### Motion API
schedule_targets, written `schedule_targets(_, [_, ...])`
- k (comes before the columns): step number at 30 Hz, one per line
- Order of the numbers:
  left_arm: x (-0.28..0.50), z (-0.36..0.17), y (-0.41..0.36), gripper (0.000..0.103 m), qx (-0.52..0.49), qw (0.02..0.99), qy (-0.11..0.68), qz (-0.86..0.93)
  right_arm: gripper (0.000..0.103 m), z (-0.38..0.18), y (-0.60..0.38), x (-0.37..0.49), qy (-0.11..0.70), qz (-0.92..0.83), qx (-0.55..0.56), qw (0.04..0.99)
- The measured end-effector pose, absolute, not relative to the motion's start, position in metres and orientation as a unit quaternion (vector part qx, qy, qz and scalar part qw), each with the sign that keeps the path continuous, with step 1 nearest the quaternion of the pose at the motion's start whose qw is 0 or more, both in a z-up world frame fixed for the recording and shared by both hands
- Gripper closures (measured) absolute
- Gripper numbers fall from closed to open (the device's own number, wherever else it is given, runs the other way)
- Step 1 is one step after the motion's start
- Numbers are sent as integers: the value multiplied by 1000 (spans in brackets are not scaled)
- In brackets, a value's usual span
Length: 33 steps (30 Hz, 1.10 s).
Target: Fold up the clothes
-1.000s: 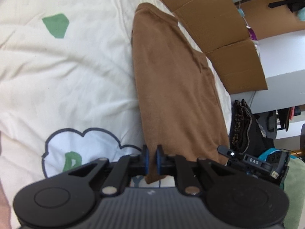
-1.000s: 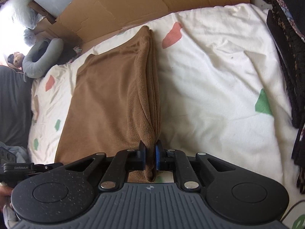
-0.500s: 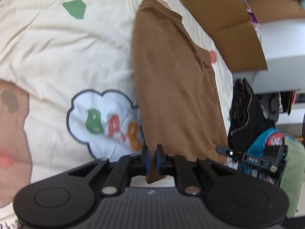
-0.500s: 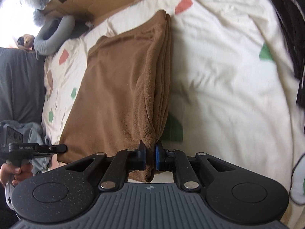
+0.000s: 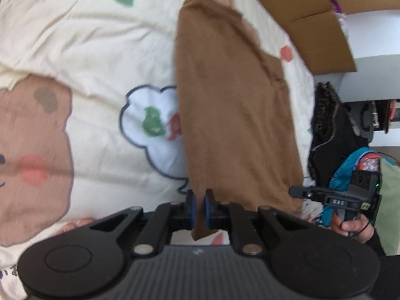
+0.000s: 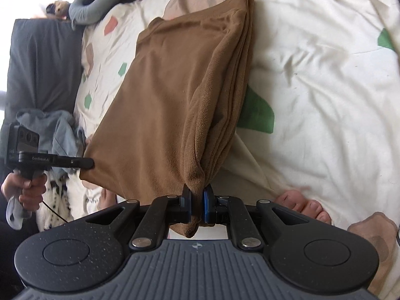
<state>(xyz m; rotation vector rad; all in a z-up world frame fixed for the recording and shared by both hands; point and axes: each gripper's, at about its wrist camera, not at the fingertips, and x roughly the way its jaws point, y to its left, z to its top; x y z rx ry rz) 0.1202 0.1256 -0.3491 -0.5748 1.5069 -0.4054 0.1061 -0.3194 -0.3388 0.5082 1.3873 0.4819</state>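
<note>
Garment: a brown top (image 6: pixel 175 95), folded lengthwise in several layers, runs from the bottom centre to the top of both wrist views over a cream printed bedsheet (image 6: pixel 312 75).
Left gripper (image 5: pixel 198 208): jaws clamped on one near corner of the top, a tab of cloth poking out behind them.
Right gripper (image 6: pixel 197 206): jaws pinched on the other near corner, where the stacked layers bunch.
Lift: the near edge hangs between the two grips; the far end looks to rest on the sheet.
Handling: soft, light, fleecy, limp; it sags wherever unsupported, and layers may slide apart.
Hold: best at corners, catching every layer.
</note>
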Motion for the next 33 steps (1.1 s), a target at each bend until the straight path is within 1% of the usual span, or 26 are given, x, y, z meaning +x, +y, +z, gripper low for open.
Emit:
schedule_targets(4, [118, -379, 125, 94, -246, 656, 696, -158, 93, -361, -319, 103, 644, 202, 226, 702])
schedule_targets(7, [119, -373, 129, 92, -241, 664, 690, -160, 82, -366, -320, 101, 652, 192, 219, 700])
schedule_targets(9, [119, -370, 132, 84, -237, 669, 686, -162, 68, -363, -321, 101, 651, 194, 215, 702])
schedule_targets(10, [119, -368, 133, 80, -236, 671, 683, -163, 66, -360, -323, 102, 647, 197, 217, 704])
schedule_targets(11, [120, -366, 134, 68, -234, 674, 681, -164, 66, -356, -325, 104, 641, 198, 221, 708])
schedule_targets(12, [120, -364, 136, 60, -233, 677, 679, -165, 66, -353, -327, 105, 634, 200, 225, 712])
schedule_targets(16, [133, -348, 134, 58, -228, 693, 661, -175, 66, -341, -333, 119, 606, 196, 234, 735])
schedule_targets(18, [140, -343, 134, 50, -226, 700, 652, -181, 66, -340, -335, 126, 596, 191, 236, 744])
schedule_targets(24, [158, -347, 124, 49, -228, 720, 632, -174, 66, -345, -335, 148, 585, 178, 239, 755])
schedule_targets(25, [161, -348, 121, 49, -228, 721, 631, -174, 64, -346, -335, 151, 580, 176, 240, 758])
schedule_targets(26, [164, -350, 118, 50, -228, 723, 629, -173, 58, -347, -335, 155, 576, 174, 241, 761])
schedule_targets(30, [175, -356, 106, 51, -228, 729, 621, -173, 58, -354, -336, 170, 570, 170, 254, 763])
schedule_targets(33, [183, -358, 101, 51, -225, 734, 616, -177, 58, -362, -330, 178, 576, 168, 238, 764])
